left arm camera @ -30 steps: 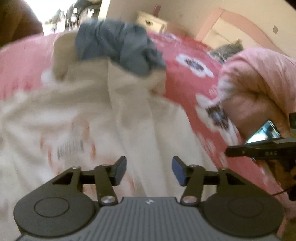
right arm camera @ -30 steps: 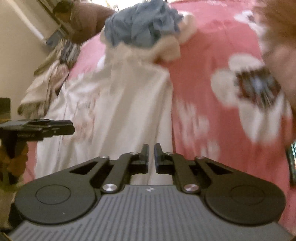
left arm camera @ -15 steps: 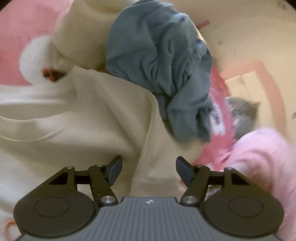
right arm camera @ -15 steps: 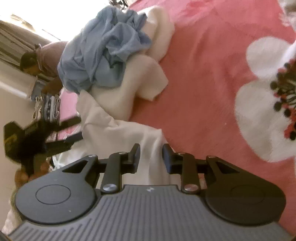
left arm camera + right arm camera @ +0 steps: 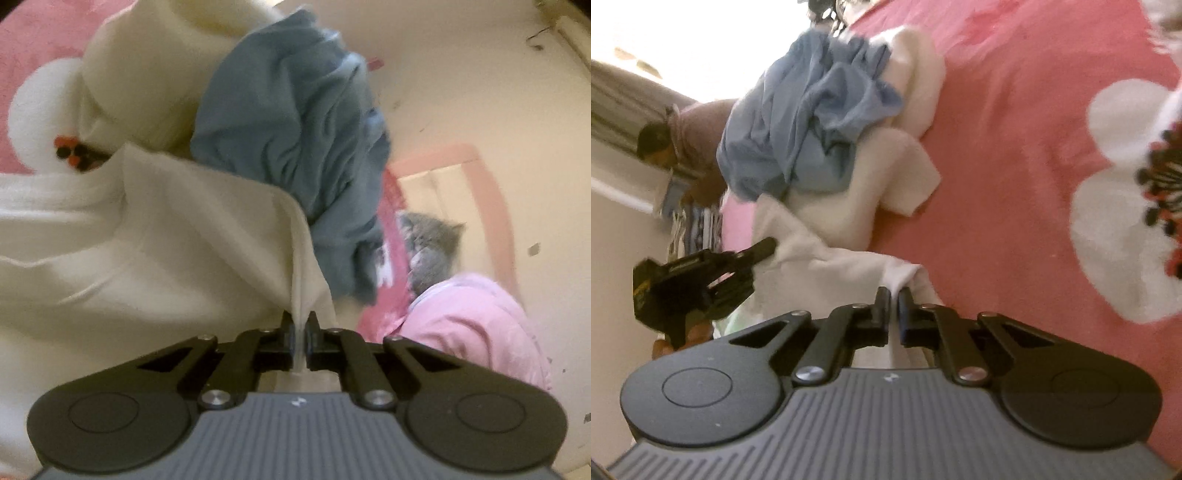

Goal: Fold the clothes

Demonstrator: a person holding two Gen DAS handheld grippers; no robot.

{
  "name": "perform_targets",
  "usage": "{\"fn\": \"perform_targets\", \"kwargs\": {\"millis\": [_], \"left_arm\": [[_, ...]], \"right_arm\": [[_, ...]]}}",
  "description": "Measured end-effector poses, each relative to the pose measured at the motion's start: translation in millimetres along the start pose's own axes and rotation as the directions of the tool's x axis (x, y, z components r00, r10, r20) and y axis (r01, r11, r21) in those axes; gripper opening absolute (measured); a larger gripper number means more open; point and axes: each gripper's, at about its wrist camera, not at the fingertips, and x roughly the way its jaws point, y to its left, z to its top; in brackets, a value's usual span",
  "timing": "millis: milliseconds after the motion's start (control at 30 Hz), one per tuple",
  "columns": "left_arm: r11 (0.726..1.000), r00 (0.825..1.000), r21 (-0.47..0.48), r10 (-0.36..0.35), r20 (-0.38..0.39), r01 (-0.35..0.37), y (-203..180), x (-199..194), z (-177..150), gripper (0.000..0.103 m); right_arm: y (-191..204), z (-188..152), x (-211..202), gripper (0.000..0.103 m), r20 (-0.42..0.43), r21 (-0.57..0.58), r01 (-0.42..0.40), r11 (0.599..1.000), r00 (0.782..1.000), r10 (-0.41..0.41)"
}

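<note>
A white garment (image 5: 155, 236) lies spread on the pink flowered bedspread (image 5: 1015, 155). My left gripper (image 5: 300, 322) is shut on a raised fold at the garment's edge. In the right wrist view my right gripper (image 5: 894, 295) is shut on another bunched corner of the white garment (image 5: 849, 266), and the left gripper (image 5: 768, 245) shows at the left, pinching the same cloth. A crumpled blue garment (image 5: 291, 147) sits on a cream one (image 5: 155, 81) just beyond; the blue garment (image 5: 798, 129) also shows in the right wrist view.
A pink garment (image 5: 472, 325) is heaped at the right of the left wrist view, with a grey cloth (image 5: 428, 243) behind it. A person (image 5: 687, 144) bends over at the far left by a stack of clothes (image 5: 698, 229). A cream wall (image 5: 480, 92) stands behind.
Both grippers swung in over the bed and rolled. The left gripper's jaws were wide apart and have shut on the white fold. The right gripper's jaws parted slightly, then shut on a white corner.
</note>
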Motion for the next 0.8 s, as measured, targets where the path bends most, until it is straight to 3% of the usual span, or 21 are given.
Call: {"fn": "perform_targets", "kwargs": {"millis": [167,267,467,567,633,667,800], "left_arm": [[1.000,0.999,0.015,-0.004,0.045,0.004,-5,11,-1,0.005],[0.999,0.995,0.034,0.039,0.096,-0.042,-3,19,-2,0.005],[0.992,0.989,0.086,0.083,0.119,-0.093,-1,24,-4,0.008],[0.988,0.987,0.109,0.094,0.128,-0.108,-7,16,-1,0.020],[0.982,0.983,0.143,0.101,0.152,-0.123,-14,4,-3,0.041],[0.978,0.981,0.161,0.105,0.164,-0.132,-18,-2,-4,0.045],[0.928,0.953,0.283,0.175,0.245,-0.244,-40,-35,-21,0.046]], "right_arm": [[-3,-4,-9,0.003,0.058,-0.006,0.021,1.000,0.998,-0.020],[-5,-6,-6,0.003,0.072,-0.029,0.059,0.998,0.996,-0.057],[3,-10,12,0.006,0.088,-0.243,0.191,0.951,0.981,-0.175],[1,-2,-5,0.007,0.154,-0.237,0.237,0.942,0.967,-0.204],[-3,5,-24,0.009,0.204,-0.206,0.260,0.944,0.954,-0.218],[-2,7,-33,0.009,0.215,-0.208,0.258,0.944,0.953,-0.213],[21,0,-59,0.009,0.118,-0.350,0.129,0.928,0.989,-0.093]]}}
